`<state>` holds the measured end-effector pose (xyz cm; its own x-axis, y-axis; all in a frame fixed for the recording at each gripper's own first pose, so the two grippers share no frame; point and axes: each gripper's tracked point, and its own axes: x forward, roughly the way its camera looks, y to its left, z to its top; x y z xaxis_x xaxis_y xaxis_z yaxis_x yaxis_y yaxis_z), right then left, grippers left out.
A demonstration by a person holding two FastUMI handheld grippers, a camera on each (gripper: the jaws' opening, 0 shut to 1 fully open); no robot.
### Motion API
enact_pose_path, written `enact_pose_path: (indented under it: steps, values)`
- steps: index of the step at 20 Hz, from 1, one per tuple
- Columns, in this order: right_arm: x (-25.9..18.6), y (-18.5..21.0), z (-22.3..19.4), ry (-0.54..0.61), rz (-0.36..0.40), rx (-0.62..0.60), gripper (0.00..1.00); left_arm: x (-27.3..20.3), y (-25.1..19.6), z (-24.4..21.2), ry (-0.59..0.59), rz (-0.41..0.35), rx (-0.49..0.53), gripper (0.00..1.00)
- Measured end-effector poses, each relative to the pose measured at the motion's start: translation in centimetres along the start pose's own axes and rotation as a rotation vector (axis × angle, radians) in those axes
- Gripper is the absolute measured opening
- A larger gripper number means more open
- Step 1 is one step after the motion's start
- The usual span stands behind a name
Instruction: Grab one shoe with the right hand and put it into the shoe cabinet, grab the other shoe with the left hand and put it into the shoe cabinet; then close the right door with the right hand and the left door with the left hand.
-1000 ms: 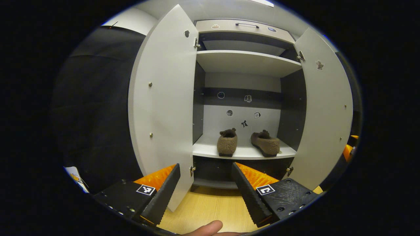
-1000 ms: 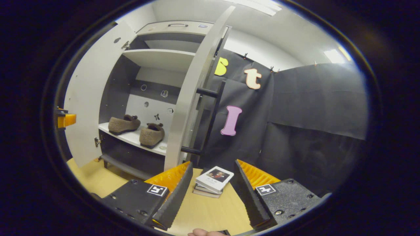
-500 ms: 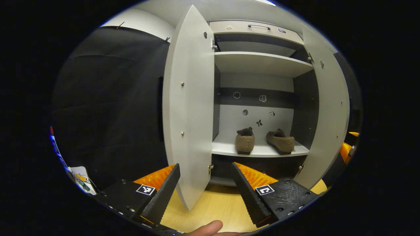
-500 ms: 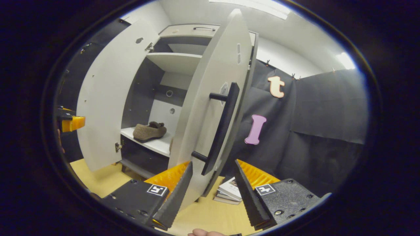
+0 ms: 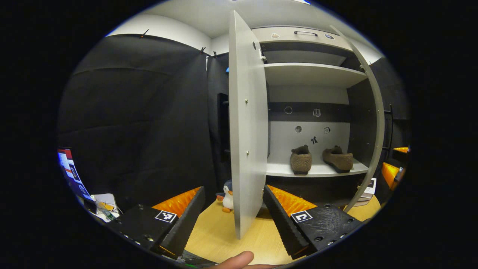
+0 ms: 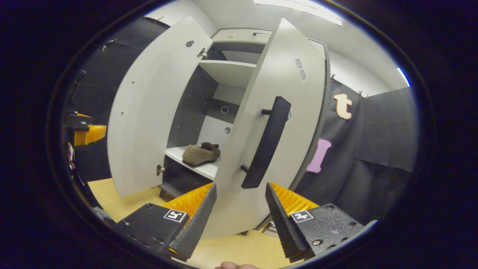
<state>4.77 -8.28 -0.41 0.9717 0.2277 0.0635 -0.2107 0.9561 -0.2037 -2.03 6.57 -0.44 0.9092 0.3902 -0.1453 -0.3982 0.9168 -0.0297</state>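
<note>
Cabinet (image 5: pixel 313 74) is standing on the wooden floor (image 5: pixel 220 235) with both doors swung out. In the left gripper view we are seeing the left door (image 5: pixel 246 123) nearly edge-on, its free edge lying between our left gripper's (image 5: pixel 234 215) spread, empty fingers, with bare floor beneath. In the right gripper view we are facing the right door (image 6: pixel 276 123), partly swung in; its outer face is sitting just ahead of our right gripper (image 6: pixel 241 213), whose fingers are also parted and gripping nothing, and its long dark handle (image 6: pixel 267 142) is hanging just above the gap between them. Both shoes (image 5: pixel 321 160) are sitting side by side on the lower shelf (image 5: pixel 317 170), toes inward. A penguin toy (image 5: pixel 227 196) is standing on the floor behind the left door, near its hinge side. Books (image 5: pixel 368 188) are lying past the right door's edge.
</note>
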Motion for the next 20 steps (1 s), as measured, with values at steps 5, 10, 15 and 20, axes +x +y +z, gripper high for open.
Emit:
enact_pose_path:
  steps: [5,10,15,20]
  values:
    - [-1.1,0.1,-2.5,0.078,0.009,0.014,0.87,1.4,4.5,2.4,-0.066,0.082,0.008,0.95]
    - [-1.3,0.0,-3.4,0.128,-0.003,0.034,0.87,3.2,7.2,2.9,-0.073,0.091,0.012,0.95]
    - [-1.6,-0.1,-3.0,0.136,-0.026,0.022,0.87,5.5,4.3,1.3,0.003,-0.04,-0.015,0.94]
    - [-2.6,-0.7,-3.2,0.157,-0.037,0.066,0.87,5.5,3.5,2.0,-0.029,-0.054,0.071,0.84]
